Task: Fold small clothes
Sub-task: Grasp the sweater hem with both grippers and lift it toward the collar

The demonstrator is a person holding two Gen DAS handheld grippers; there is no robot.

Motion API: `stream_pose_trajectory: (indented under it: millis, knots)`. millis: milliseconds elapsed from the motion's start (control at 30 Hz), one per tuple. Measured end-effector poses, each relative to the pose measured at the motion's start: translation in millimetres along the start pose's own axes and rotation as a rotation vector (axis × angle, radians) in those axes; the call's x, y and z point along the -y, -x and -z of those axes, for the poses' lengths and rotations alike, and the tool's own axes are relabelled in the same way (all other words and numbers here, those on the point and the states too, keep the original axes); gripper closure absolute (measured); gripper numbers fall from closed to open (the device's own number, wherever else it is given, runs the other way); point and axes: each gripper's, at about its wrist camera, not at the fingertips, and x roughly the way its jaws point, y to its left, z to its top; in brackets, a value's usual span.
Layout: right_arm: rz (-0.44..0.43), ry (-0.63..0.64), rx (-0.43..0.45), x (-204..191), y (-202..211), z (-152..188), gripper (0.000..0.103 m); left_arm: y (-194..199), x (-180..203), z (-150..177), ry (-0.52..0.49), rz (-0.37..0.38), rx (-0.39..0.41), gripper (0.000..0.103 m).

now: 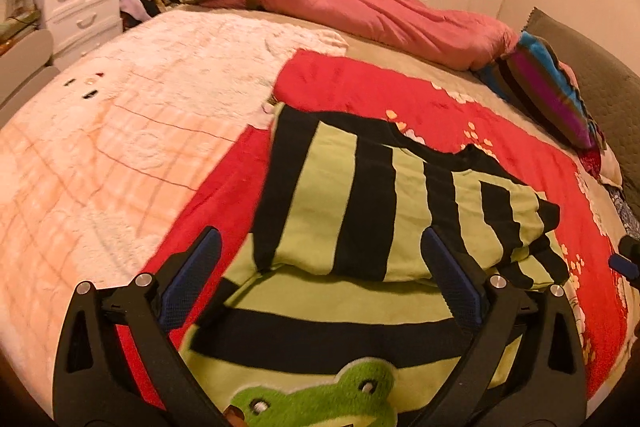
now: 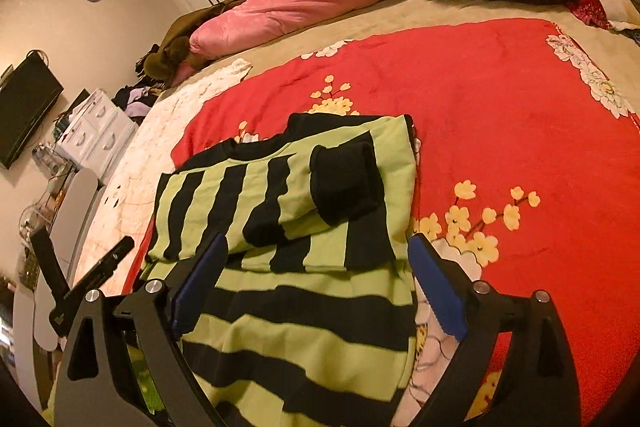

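The green-and-black striped knitted sweater (image 2: 304, 211) lay partly folded on the red flowered blanket (image 2: 500, 107). The left gripper (image 1: 320, 271) and right gripper (image 2: 316, 275) hovered above it, jaws wide, holding nothing.

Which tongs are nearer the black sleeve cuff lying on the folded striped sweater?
Right. The right tongs hang open just short of the black sleeve cuff; the left tongs hang open over the sweater's opposite side.

Folded striped sweater (image 2: 304, 227) on red blanket (image 2: 500, 107)
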Motion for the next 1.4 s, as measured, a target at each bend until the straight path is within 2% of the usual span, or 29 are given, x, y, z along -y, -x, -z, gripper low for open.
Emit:
stream_pose_trajectory:
  millis: [200,500,733,933,1133,1233,1400]
  knots:
    - [-0.015,0.018,-0.005,-3,18,11,0.012,25,-3,5,-0.021,-0.017,0.026,0.010]
    - [-0.039,0.058,-0.027,-14,35,32,0.012,54,-10,21,-0.054,-0.029,0.013,0.010]
    - [-0.038,0.077,-0.079,-18,42,62,0.012,74,-17,31,-0.073,-0.026,-0.003,0.010]
    - [-0.032,0.093,-0.178,-22,37,106,0.012,93,-37,40,-0.050,-0.033,-0.031,0.010]
    - [-0.002,0.095,-0.274,-24,28,140,0.012,104,-63,58,-0.026,-0.066,-0.104,0.010]
    - [0.019,0.112,-0.316,-26,24,148,0.019,108,-77,69,-0.002,-0.067,-0.142,0.010]
    - [0.057,0.100,-0.403,-21,14,165,0.023,109,-89,84,0.039,-0.043,-0.209,0.010]
